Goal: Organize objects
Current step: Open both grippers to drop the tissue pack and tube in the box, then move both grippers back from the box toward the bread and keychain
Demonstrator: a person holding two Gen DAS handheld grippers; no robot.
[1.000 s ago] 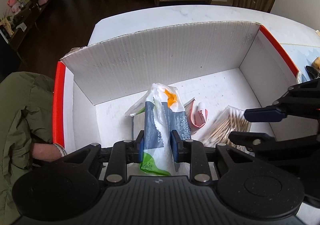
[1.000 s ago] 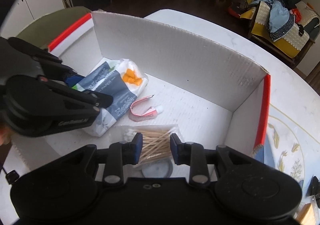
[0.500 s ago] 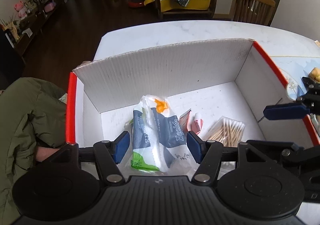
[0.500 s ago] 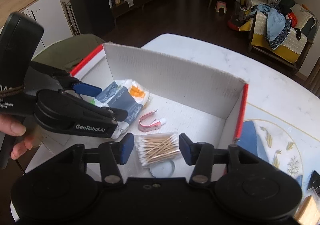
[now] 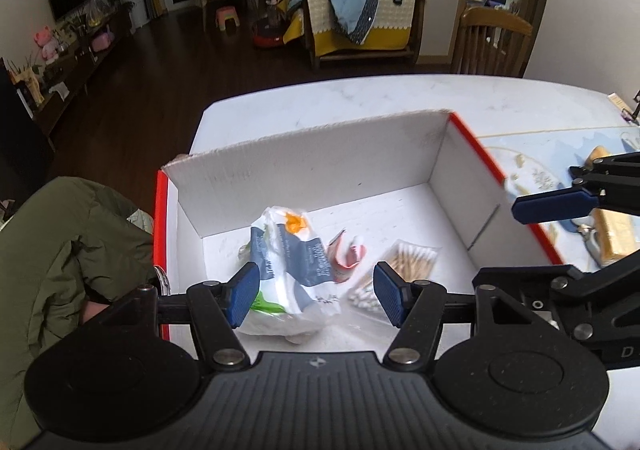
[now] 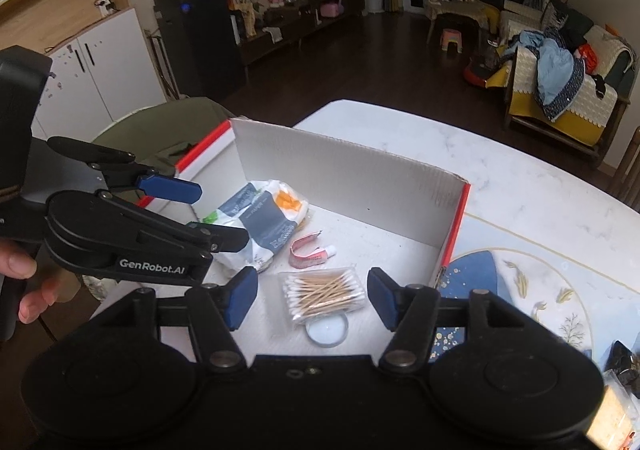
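Observation:
A white cardboard box with red edges [image 5: 312,166] [image 6: 344,178] stands on the white table. Inside lie a blue-and-white tissue pack [image 5: 292,266] [image 6: 256,218], a small pink tube [image 5: 346,252] [image 6: 310,252], and a clear pack of cotton swabs [image 5: 400,266] [image 6: 324,292]. A round clear lid [image 6: 327,330] lies under the swabs. My left gripper [image 5: 316,298] is open and empty above the tissue pack. My right gripper [image 6: 308,300] is open and empty above the swabs.
A patterned placemat [image 6: 532,290] lies right of the box, with a yellow object [image 5: 612,230] and a dark tool on it. A green-jacketed chair [image 5: 60,250] stands left of the box. The other gripper shows at each view's side.
Both grippers have let go, the left of the tissue pack and the right of the cotton swabs. Both have opened wide and lifted up and back from the box.

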